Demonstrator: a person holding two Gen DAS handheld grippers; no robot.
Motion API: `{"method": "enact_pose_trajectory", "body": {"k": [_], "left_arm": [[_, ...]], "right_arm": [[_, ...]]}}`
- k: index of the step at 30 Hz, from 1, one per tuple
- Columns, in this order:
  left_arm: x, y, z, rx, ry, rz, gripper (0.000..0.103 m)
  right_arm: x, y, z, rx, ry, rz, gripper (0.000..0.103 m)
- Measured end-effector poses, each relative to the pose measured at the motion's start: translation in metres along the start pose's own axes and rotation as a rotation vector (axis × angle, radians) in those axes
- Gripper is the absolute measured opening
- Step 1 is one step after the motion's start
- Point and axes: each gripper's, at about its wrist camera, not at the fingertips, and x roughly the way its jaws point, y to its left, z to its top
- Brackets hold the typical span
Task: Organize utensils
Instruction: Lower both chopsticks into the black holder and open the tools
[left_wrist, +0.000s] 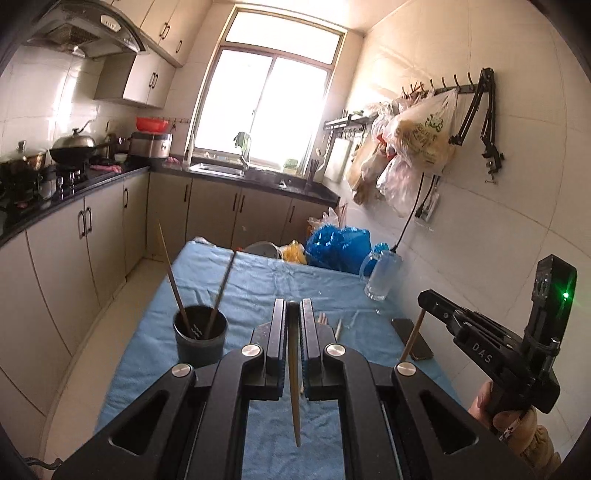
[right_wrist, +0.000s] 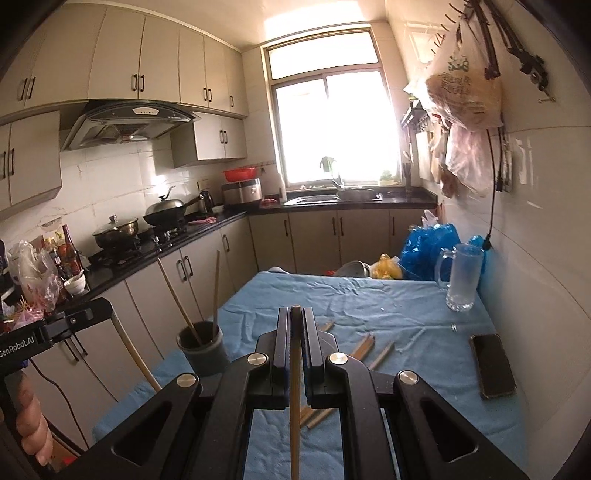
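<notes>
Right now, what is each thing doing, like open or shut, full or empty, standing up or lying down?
left gripper: shut on a chopstick
right gripper: shut on another chopstick
dark cup: upright, two chopsticks inside
loose chopsticks: lying flat on blue cloth
glass mug: upright, looks empty
phone: lying flat, screen dark

Table cloth (right_wrist: 369, 295): blue woven fabric, matt, creased. Chopsticks (right_wrist: 364, 345): pale wood, smooth. Holder cup (left_wrist: 200, 338): dark, matt, material not determined. Mug (right_wrist: 463, 277): clear glass, frosted look. Phone (right_wrist: 492, 365): glossy black face. Countertop (right_wrist: 166, 245): polished black stone. Wall tiles (right_wrist: 546, 221): white, glazed. Gripper fingers (left_wrist: 277, 332): matt black plastic, bright metal pins.
</notes>
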Motion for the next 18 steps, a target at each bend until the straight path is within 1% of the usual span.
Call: {"method": "enact_pose_trajectory", "body": {"k": [2,8,12,15,18], "left_arm": [[-0.006,0.005,0.009,0.009,-0.018,0.008,0.006],[-0.021,0.029,0.044,-0.004,-0.072,0.029,0.006],[-0.029,0.042,0.070,0.012,-0.128,0.068,0.006],[-0.027,0.052,0.087,0.028,-0.166,0.104,0.006],[-0.015,0.062,0.104,0.033,-0.177,0.132,0.006]], "right_arm": [[0.003,0.005,0.008,-0.002,-0.011,0.014,0.005],[0.015,0.028,0.040,-0.001,-0.064,0.071,0.005],[0.028,0.048,0.065,0.003,-0.112,0.114,0.005],[0.042,0.067,0.082,0.021,-0.152,0.152,0.005],[0.059,0.080,0.093,0.041,-0.177,0.182,0.005]]}}
